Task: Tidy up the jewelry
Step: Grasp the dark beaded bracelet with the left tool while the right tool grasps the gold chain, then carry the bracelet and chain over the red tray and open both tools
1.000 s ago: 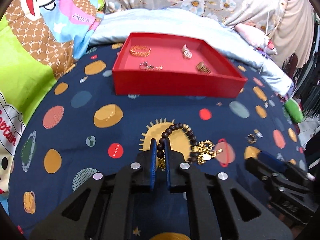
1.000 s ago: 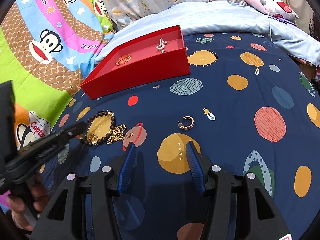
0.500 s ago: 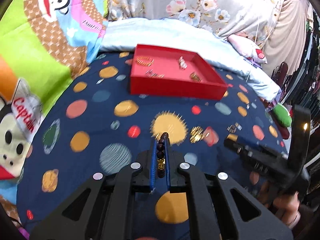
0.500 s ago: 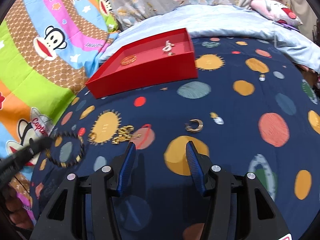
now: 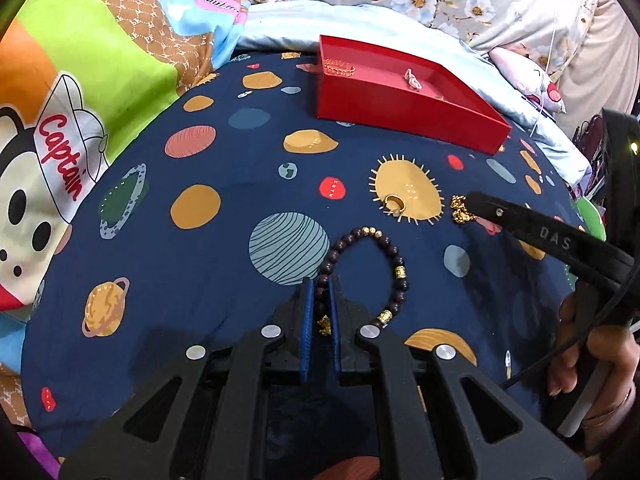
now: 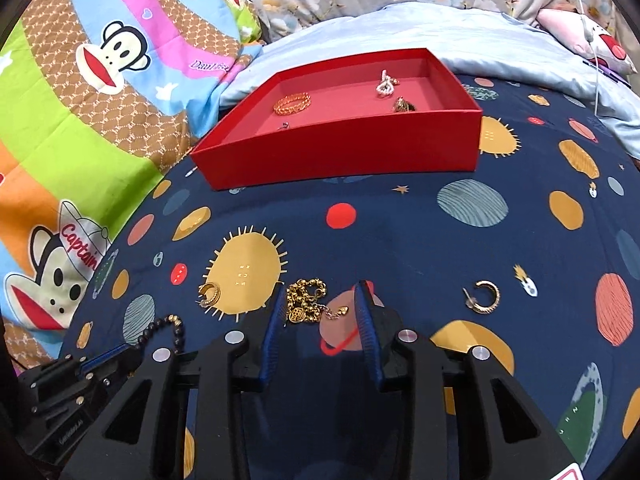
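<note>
My left gripper (image 5: 320, 282) is shut on a dark bead bracelet (image 5: 394, 264), whose loop hangs out in front of the fingers, low over the planet-print cloth. My right gripper (image 6: 320, 292) straddles a gold chain bracelet (image 6: 306, 300) lying on the cloth. Its jaws are closing, with the chain between them and a gap still showing on the right side. The red tray (image 6: 340, 152) stands farther back and holds a gold bangle (image 6: 292, 103), a pearl piece (image 6: 386, 84) and a small gold item (image 6: 404, 105). In the left wrist view the tray (image 5: 400, 108) lies beyond the chain (image 5: 460, 210).
A gold ring earring (image 6: 211, 294) lies on the yellow sun print, left of the chain. A gold hoop earring (image 6: 484, 298) lies to the right. Colourful monkey-print bedding rises at the left, pale blue bedding behind the tray. A hand (image 5: 592, 352) holds the right gripper.
The left gripper lifted the bead bracelet off the sun print and carried it nearer and leftward. The right gripper moved left over the gold chain and its jaws narrowed.
</note>
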